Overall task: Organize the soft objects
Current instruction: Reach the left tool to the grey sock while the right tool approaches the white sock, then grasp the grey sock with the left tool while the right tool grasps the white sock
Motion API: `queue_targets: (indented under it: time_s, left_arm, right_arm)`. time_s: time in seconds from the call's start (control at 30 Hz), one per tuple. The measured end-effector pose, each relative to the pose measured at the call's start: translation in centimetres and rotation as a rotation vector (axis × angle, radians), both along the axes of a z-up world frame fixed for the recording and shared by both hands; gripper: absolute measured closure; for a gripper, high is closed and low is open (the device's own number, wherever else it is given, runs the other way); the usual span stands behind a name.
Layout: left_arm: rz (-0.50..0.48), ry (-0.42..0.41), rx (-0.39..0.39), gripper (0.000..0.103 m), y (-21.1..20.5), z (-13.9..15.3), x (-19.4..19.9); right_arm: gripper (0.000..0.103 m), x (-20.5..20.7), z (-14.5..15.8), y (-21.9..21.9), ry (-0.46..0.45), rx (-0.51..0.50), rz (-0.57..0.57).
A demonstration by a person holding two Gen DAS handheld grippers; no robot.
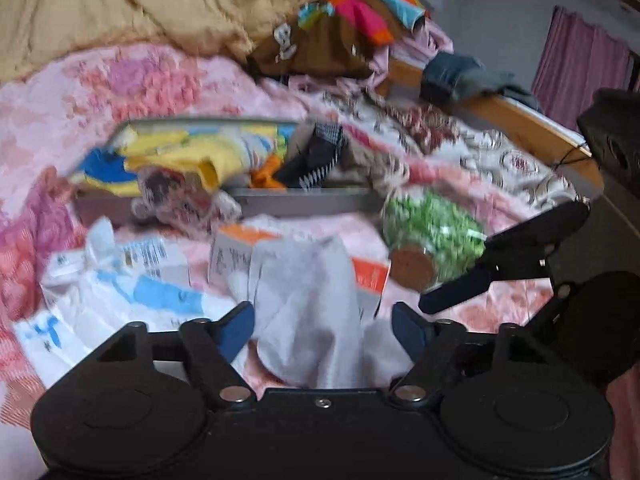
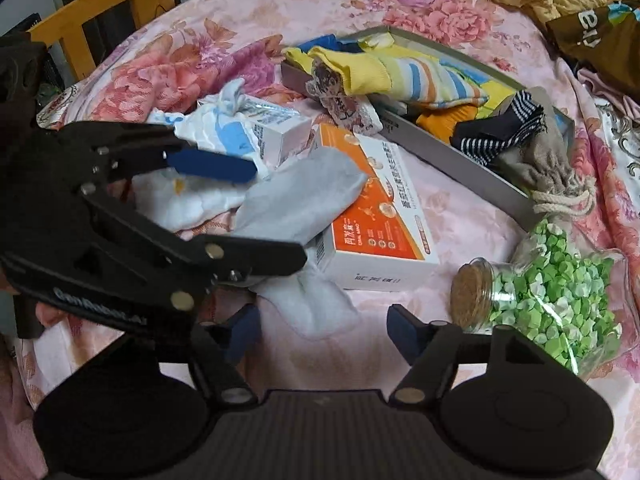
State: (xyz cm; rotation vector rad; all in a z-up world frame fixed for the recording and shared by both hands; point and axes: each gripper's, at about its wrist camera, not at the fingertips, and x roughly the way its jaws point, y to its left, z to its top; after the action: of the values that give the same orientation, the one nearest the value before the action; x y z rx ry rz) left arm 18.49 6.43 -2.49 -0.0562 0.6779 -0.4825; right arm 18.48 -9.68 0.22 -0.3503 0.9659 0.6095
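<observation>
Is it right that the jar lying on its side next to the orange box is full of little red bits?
Not quite. The jar does lie on its side by the orange box, but the bits inside are green and white, not red. The right wrist view shows it.

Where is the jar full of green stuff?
The cork-stoppered jar lies on its side on the floral bedspread, low right in the right wrist view, beside the orange box.

Lighting: soft, even, indoor; weak shadows. Left wrist view: motion-blurred throughout. Right wrist view: sharper. Both: fisheye bending, dark corners.
</observation>
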Motion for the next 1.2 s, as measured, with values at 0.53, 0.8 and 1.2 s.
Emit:
queue_targets:
  time_s: [0.53, 0.8, 1.2]
  left_arm:
    - [0.151, 0.238, -0.162, 0.072, 3.5, -1.2, 2.1]
    - [0.226, 0.230, -0.152, 0.088, 4.0, 0.3, 1.8]
    - [0.346, 0.133, -0.155, 0.097, 5.0, 4.1, -0.5]
  right_arm:
    - [0.080, 1.6, -1.4, 1.0, 0.091, 0.056, -0.010]
    - [0.092, 0.4, -0.2, 1.9, 0.021, 0.054, 0.007]
    - [0.095, -1.6, 4.1, 2.4, -0.219, 0.114, -0.048]
